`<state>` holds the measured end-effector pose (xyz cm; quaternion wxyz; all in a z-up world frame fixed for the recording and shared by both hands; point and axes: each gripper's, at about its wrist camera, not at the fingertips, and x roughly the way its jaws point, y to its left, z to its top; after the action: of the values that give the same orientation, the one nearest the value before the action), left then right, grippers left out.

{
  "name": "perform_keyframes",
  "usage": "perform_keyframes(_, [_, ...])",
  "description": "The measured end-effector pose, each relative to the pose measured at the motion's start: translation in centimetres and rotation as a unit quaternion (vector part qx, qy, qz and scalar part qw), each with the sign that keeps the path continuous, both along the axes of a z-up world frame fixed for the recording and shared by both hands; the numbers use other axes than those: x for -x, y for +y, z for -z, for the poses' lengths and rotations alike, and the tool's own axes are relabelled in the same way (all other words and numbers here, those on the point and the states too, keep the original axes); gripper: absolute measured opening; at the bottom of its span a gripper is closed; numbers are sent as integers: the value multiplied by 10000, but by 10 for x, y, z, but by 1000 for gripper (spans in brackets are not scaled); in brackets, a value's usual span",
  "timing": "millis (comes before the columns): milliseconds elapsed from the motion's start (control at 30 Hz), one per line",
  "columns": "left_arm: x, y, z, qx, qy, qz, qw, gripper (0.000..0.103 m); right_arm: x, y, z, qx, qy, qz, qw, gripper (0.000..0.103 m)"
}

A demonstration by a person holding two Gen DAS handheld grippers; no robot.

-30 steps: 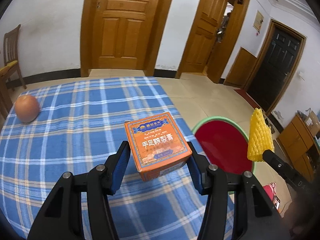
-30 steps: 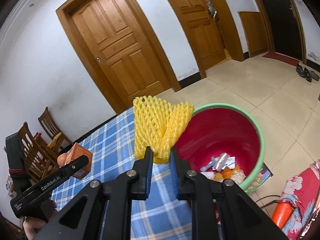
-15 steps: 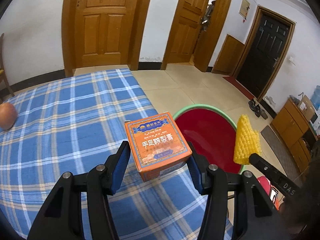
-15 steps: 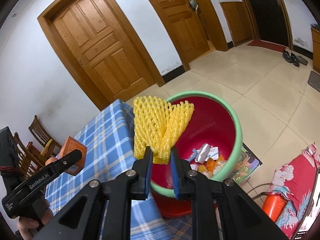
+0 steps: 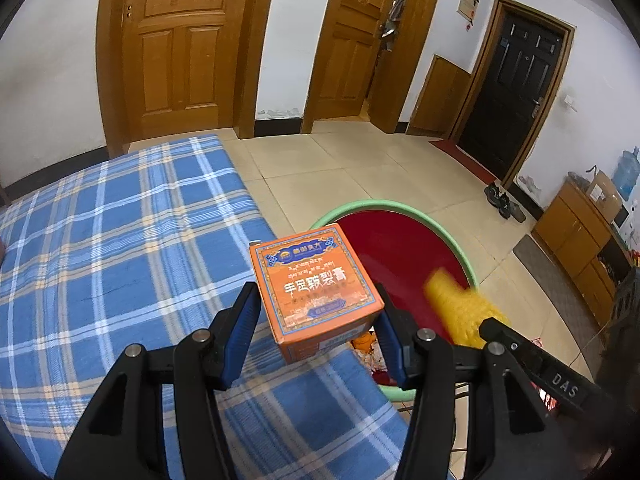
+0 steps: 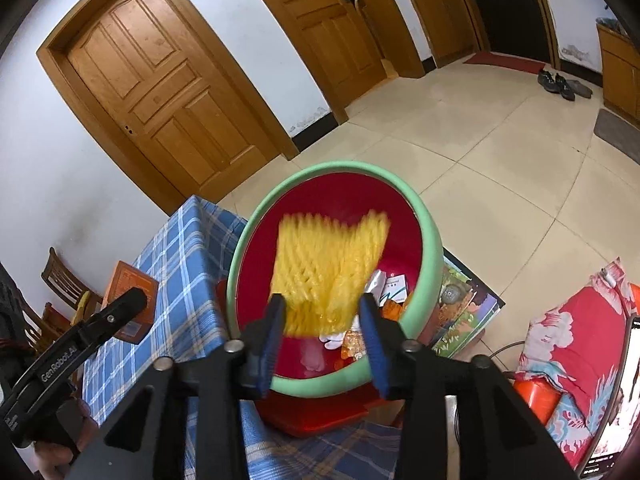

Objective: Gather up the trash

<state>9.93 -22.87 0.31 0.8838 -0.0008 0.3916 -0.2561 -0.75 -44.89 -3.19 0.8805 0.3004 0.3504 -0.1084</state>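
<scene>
My left gripper (image 5: 316, 332) is shut on an orange box (image 5: 314, 286) and holds it above the table edge, beside the red bin with a green rim (image 5: 452, 240). My right gripper (image 6: 322, 336) is open above that bin (image 6: 432, 264). A yellow foam fruit net (image 6: 330, 270), blurred, is loose between the spread fingers and over the bin's opening. It also shows in the left wrist view (image 5: 460, 308). The box shows in the right wrist view (image 6: 130, 302) at the left. Several pieces of trash (image 6: 390, 286) lie in the bin.
A table with a blue plaid cloth (image 5: 120, 248) lies to the left of the bin. Wooden chairs (image 6: 64, 284) stand beyond it. A red patterned cloth (image 6: 580, 344) and an orange container (image 6: 536, 394) lie on the tiled floor at the right.
My right gripper has opened and let go of the yellow net, which is dropping toward the bin. Both grippers moved toward and over the bin. The left still holds the box.
</scene>
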Motion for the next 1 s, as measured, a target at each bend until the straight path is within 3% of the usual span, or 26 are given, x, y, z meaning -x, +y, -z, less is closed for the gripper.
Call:
perform_keyframes(300, [-9, -31, 12, -230, 61, 184, 9995, 56, 12, -11, -6, 107, -70, 224, 9997, 63])
perform_keyframes(433, [-14, -42, 16, -345, 85, 315, 9989, 56, 16, -17, -8, 101, -89, 322, 9994, 67])
perform_keyframes(500, [-15, -47, 17, -401, 90, 341, 9986, 58, 17, -18, -8, 106, -91, 358, 9993, 67])
perform_keyframes(600, [-14, -50, 17, -441, 87, 315, 9985, 70, 19, -20, -9, 103, -103, 385, 9992, 68])
perform_keyframes(1000, [-2, -28, 6, -323, 62, 107, 9994, 71, 22, -14, -16, 151, -182, 349, 9991, 69])
